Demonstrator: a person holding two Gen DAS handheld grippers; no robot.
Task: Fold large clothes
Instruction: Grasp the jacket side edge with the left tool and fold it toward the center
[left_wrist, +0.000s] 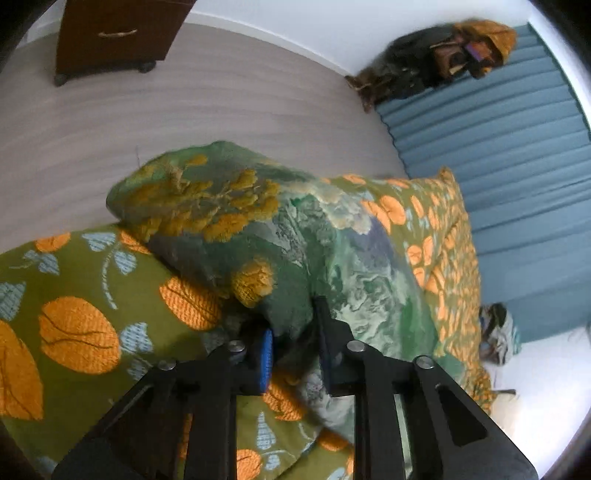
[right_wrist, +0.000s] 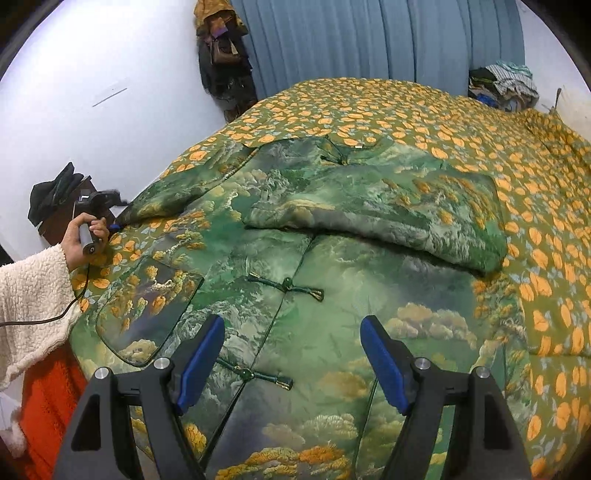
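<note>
A padded green jacket (right_wrist: 332, 325) with a landscape print and knot buttons lies front-up on an olive bedspread with orange flowers (right_wrist: 406, 110). One sleeve (right_wrist: 388, 210) is folded across its chest. The other sleeve (left_wrist: 229, 229) stretches out to the bed's left edge. My left gripper (left_wrist: 295, 343) is shut on that sleeve's end, with cloth bunched between the blue pads. In the right wrist view the left gripper (right_wrist: 114, 226) shows small at the sleeve tip, held by a hand. My right gripper (right_wrist: 291, 354) hovers open over the jacket's lower front, nothing between its fingers.
A blue pleated panel (right_wrist: 351, 37) stands behind the bed, with bags hanging (right_wrist: 221, 48) beside it and a clothes pile (right_wrist: 506, 85) at the far right. A dark wooden cabinet (left_wrist: 110, 33) stands on the pale floor (left_wrist: 184, 103). A white fleece sleeve (right_wrist: 33, 295) enters at left.
</note>
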